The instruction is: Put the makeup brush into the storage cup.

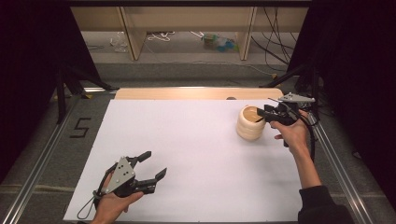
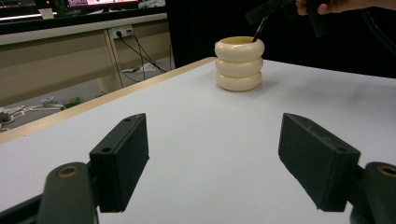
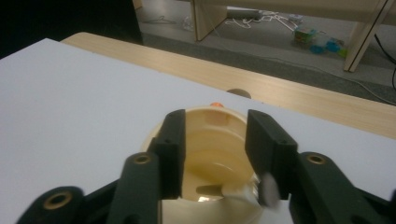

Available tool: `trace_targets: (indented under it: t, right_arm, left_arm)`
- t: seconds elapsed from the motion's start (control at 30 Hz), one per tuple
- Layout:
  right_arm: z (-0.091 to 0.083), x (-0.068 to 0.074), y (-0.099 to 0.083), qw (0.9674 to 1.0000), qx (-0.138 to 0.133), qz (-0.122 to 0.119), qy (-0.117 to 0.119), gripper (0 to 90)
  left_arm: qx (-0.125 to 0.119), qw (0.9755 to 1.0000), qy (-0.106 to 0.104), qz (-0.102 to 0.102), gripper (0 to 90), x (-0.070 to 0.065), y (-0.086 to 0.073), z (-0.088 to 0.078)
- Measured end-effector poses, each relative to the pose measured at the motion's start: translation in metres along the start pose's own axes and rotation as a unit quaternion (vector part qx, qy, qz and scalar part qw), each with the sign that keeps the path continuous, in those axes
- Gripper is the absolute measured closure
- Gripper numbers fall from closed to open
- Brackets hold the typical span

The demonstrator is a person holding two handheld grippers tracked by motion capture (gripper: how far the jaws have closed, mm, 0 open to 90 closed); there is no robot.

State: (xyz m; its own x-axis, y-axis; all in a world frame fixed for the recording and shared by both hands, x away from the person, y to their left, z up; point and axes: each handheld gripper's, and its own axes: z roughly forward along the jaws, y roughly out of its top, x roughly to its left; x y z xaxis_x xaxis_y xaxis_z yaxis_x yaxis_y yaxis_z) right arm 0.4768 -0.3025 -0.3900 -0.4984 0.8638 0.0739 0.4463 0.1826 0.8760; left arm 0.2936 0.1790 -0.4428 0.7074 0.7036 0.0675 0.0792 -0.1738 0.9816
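Observation:
A cream ribbed cup [image 1: 250, 127] made of three stacked rings stands at the far right of the white tabletop [image 1: 196, 144]. My right gripper [image 1: 262, 114] hovers just over its mouth with the jaws apart and nothing pressed between them. In the right gripper view the cup's inside [image 3: 212, 147] lies between the jaws of the right gripper [image 3: 215, 135], and a pale item rests on its bottom. In the left gripper view a thin dark stick [image 2: 258, 32] leans out of the cup [image 2: 239, 70] beneath the right gripper [image 2: 264, 14]. My left gripper [image 1: 152, 163] rests near the front left, wide open and empty [image 2: 215, 154].
A wooden strip [image 1: 196, 93] with a small round hole [image 3: 239, 93] borders the table's far edge. Metal rails [image 1: 42, 158] run along both sides. Beyond the table stand wooden shelf legs [image 1: 133, 32], with cables and small clutter on the floor.

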Motion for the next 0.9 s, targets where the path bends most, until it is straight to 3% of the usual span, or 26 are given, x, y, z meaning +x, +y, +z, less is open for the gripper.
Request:
trace_targets:
  t: [0.1, 0.2, 0.4, 0.67, 0.73, 0.9]
  right_arm:
    - [-0.005, -0.001, 0.003, 0.9999, -0.006, 0.009, -0.011, 46.1]
    - [-0.009, -0.002, 0.006, 0.9996, -0.023, 0.006, -0.014, 45.8]
    - [-0.018, 0.003, 0.013, 0.9994, -0.031, 0.003, -0.017, 42.6]
    - [-0.023, 0.016, 0.019, 0.9990, -0.040, 0.017, 0.003, 38.0]
    - [-0.024, 0.019, 0.020, 0.9991, -0.041, 0.000, -0.005, 36.5]
    - [-0.027, 0.026, 0.022, 0.9988, -0.049, 0.001, 0.004, 34.3]
  left_arm:
    - [0.000, 1.0000, 0.000, -0.001, 24.6, 0.000, 0.000, 0.000]
    - [0.000, 1.0000, 0.000, 0.000, 24.6, 0.000, 0.000, 0.000]
    - [0.000, 1.0000, 0.001, 0.000, 24.6, 0.000, 0.000, 0.000]
    - [-0.003, 1.0000, 0.001, 0.000, 24.6, 0.000, 0.001, -0.001]
    - [-0.003, 1.0000, 0.002, -0.001, 24.6, 0.000, 0.001, -0.001]
    - [-0.005, 1.0000, 0.002, -0.002, 24.6, 0.001, 0.001, -0.001]
